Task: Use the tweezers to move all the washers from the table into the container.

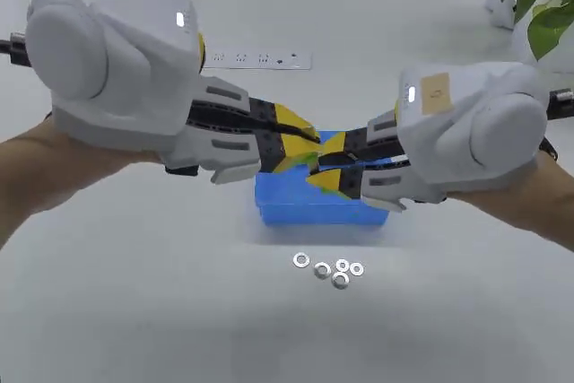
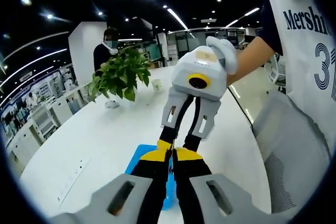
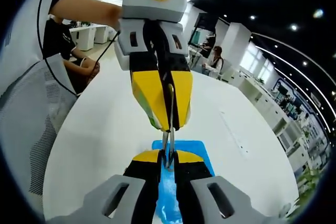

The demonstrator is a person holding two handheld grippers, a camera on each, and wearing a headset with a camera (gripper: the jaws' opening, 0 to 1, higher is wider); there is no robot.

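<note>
Over the blue container (image 1: pixel 305 209), left tongs (image 1: pixel 309 144) and right tongs (image 1: pixel 319 168) pinch slim metal tweezers (image 3: pixel 168 148)

bright, even light; fisheye edges

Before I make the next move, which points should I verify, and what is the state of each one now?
1. Tweezers gripped: ok; left gripper and right gripper are both shut on them.
2. Tweezer tips free: cannot tell.
3. Washers on table: ok; five, clustered, nearer to you than the container.
4. Container open: cannot tell.
5. Grippers over washers: not ok; they hang over the container.
</note>
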